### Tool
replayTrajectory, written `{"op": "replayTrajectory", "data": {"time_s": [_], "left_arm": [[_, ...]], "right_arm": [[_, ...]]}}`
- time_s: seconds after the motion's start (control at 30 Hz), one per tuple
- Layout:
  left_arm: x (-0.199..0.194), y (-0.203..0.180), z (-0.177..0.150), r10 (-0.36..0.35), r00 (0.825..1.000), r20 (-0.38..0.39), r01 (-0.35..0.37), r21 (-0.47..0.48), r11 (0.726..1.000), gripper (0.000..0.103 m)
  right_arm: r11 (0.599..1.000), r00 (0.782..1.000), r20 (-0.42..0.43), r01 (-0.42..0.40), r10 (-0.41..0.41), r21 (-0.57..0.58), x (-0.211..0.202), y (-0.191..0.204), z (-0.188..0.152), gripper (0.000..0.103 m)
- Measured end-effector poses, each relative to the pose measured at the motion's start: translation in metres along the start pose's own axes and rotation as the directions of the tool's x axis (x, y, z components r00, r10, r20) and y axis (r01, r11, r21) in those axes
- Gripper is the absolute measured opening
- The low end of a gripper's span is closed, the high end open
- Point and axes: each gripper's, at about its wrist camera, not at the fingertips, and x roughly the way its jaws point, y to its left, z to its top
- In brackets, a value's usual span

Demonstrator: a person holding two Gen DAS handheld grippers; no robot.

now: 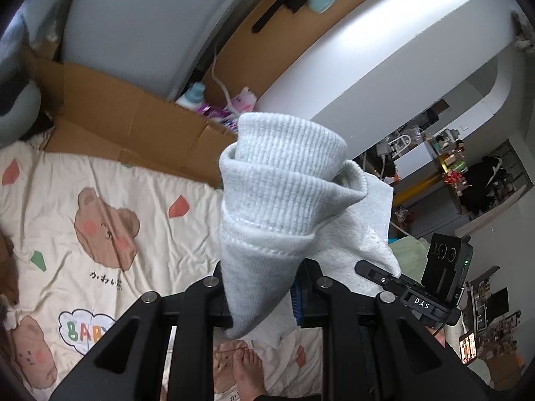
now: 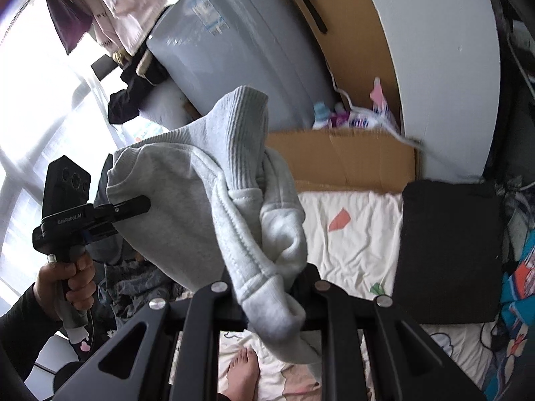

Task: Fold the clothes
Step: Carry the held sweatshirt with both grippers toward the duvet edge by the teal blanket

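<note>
A grey sweatshirt point(image 1: 277, 193) is pinched by the left gripper point(image 1: 264, 287) and by the right gripper point(image 2: 267, 287), each closed on a ribbed edge, and is held bunched in the air above the bed point(image 1: 100, 180). No fold of it is seen yet; laying it flat seems still to come. A black folded garment point(image 2: 448, 250) lies on the bed. The fingertips are covered by cloth, and the sweatshirt's lower part is cut off.

The light grey sweatshirt point(image 1: 277, 180) hangs bunched in mid-air above the bed, its ribbed hem curled into a roll at the top, fleecy fabric drooping in folds with stitched seams showing near the bottom.
</note>
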Motion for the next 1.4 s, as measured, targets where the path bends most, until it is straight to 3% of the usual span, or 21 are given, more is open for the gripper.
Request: {"op": "replayTrajectory", "data": {"time_s": [0.4,0.77,1.07,1.4], "left_arm": [[-0.036,-0.078,0.026,-0.004,1.0,0.007,0.003,0.136,0.991,0.021],[-0.068,-0.13,0.035,-0.024,0.999,0.04,0.018,0.149,0.989,0.021],[-0.078,-0.162,0.023,-0.055,0.997,0.058,0.046,0.138,0.989,0.021],[-0.057,-0.196,0.009,-0.097,0.995,0.029,0.09,0.183,0.979,0.021]], "right_arm": [[0.998,0.995,0.09,0.042,-0.037,-0.049,-0.079,0.025,0.039,0.016],[0.99,0.99,0.121,0.089,-0.076,-0.106,-0.138,0.053,0.062,0.016],[0.989,0.981,0.176,0.103,-0.083,-0.106,-0.181,0.057,0.051,0.016],[0.987,0.973,0.2,0.138,-0.12,-0.08,-0.215,0.031,0.028,0.016]]}}
